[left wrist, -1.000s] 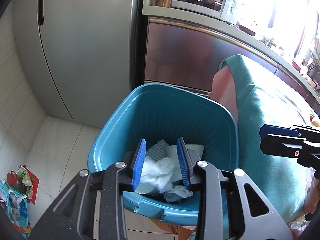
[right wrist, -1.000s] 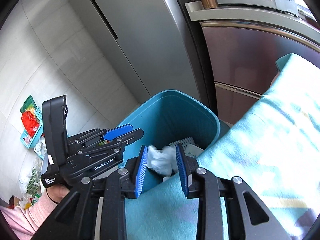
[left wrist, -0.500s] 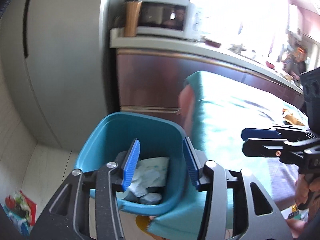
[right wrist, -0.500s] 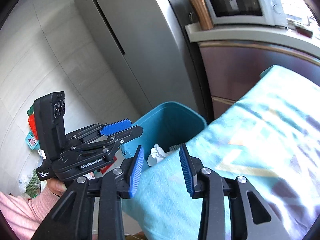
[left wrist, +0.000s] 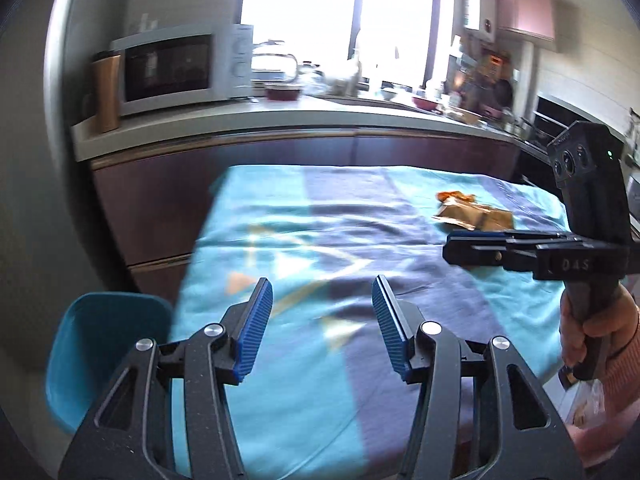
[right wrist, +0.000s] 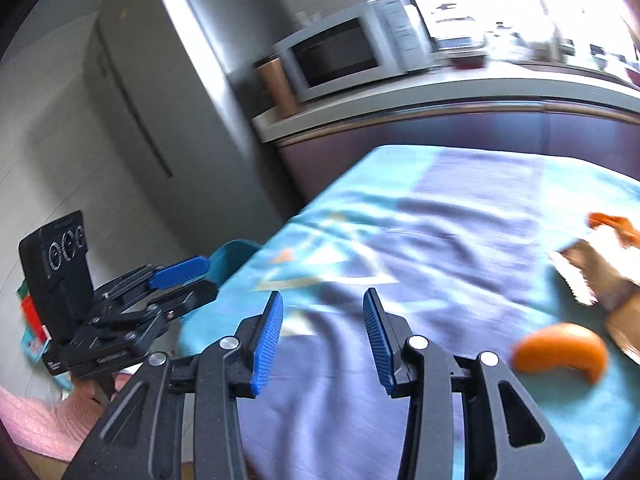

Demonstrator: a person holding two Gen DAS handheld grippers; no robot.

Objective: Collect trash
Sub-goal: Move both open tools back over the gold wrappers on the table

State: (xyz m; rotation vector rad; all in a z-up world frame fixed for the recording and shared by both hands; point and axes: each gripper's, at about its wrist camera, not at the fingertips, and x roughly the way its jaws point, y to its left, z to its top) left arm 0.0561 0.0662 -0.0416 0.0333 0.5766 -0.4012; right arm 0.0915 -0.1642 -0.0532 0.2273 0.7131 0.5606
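My left gripper (left wrist: 322,290) hangs over the near left part of a table under a teal and purple cloth (left wrist: 320,216); its jaws are opening and nothing is between them. My right gripper (right wrist: 323,304) is over the same cloth, its jaws opening and empty too; it also shows in the left wrist view (left wrist: 452,246). A brown paper wrapper (left wrist: 474,216) with orange peel (left wrist: 456,197) lies at the far right of the table. In the right wrist view the wrapper (right wrist: 600,276) and a curved orange peel (right wrist: 560,350) lie to my right. The blue bin (left wrist: 100,344) stands on the floor left of the table.
Behind the table runs a dark cabinet with a pale counter (left wrist: 280,116) bearing a microwave (left wrist: 176,68), a copper tumbler (left wrist: 106,88) and dishes. A grey fridge (right wrist: 160,92) stands at the left. A hand in a pink sleeve (left wrist: 600,332) holds the right gripper.
Both grippers have swung from above the blue bin rightwards to over the table, and their jaws have widened. The bin with its white tissues has slid to the lower left.
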